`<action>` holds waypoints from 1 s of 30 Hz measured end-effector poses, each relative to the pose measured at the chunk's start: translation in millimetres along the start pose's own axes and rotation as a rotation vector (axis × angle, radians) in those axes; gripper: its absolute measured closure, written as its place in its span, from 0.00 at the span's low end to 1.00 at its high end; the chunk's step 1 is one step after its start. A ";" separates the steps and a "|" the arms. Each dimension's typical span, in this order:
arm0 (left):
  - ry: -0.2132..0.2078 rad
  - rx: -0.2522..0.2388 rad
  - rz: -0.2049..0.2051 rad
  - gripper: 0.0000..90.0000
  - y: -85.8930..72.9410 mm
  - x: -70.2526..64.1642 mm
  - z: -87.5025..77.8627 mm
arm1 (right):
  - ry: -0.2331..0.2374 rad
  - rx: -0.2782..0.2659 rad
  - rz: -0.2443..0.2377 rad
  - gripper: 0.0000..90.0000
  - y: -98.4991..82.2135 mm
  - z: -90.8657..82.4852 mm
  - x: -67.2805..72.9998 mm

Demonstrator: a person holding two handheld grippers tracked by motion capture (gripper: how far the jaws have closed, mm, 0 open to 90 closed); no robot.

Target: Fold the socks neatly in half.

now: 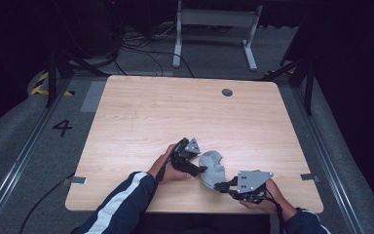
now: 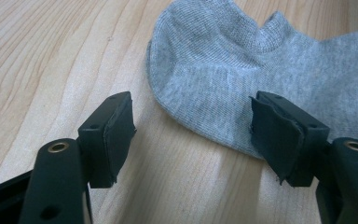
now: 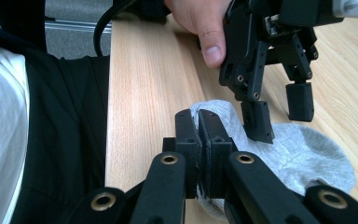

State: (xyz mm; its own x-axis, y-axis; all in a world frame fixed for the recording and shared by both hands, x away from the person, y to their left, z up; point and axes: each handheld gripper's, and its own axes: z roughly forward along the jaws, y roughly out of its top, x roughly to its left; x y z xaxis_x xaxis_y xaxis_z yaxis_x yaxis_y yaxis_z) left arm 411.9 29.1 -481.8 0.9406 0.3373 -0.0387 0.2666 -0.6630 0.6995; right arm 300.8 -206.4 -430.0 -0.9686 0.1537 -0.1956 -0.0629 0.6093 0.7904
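A grey ankle sock point(image 1: 213, 163) lies flat on the wooden table point(image 1: 175, 112) near its front edge. My right gripper point(image 3: 198, 126) is shut on the sock's near edge point(image 3: 303, 149), the fabric pinched between its black pads; it sits at the front right of the sock point(image 1: 218, 185). My left gripper point(image 2: 193, 123) stands open just over the sock point(image 2: 242, 70), its jaws pointing down; one pad point(image 2: 275, 135) is above the sock's rim, the other point(image 2: 114, 135) over bare wood. From the right gripper view, the left gripper point(image 3: 279, 112) hovers close above the sock with a hand behind it.
A round cable hole point(image 1: 227, 92) sits near the table's far edge. The person's dark sleeve with a white stripe point(image 1: 121, 200) comes in at the bottom left. A metal stand point(image 1: 214, 19) and cables lie on the floor beyond the table.
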 end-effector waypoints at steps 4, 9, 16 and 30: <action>0.001 0.002 -0.004 0.33 -0.2 0.3 -0.5 | -0.005 -0.003 0.004 0.98 -0.1 -0.5 -1.4; 0.091 -0.042 -0.040 0.32 4.3 -2.1 -16.8 | -0.020 -0.002 0.012 0.98 -0.2 -3.2 -2.9; 0.078 -0.006 -0.011 0.31 0.2 -8.1 -19.3 | -0.018 -0.007 0.014 0.98 1.4 -3.7 -1.2; -0.006 0.015 0.013 0.32 1.7 -13.2 -0.3 | -0.058 -0.033 0.001 0.98 9.1 -10.6 -0.7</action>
State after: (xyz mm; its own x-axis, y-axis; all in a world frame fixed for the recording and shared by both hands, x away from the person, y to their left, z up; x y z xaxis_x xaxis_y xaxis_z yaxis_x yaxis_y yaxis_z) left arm 399.9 23.7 -479.9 0.9451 0.3249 -0.0337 0.2573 -0.6770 0.6895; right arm 298.4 -209.2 -416.5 -0.9530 0.2002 -0.2273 -0.0705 0.5832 0.8093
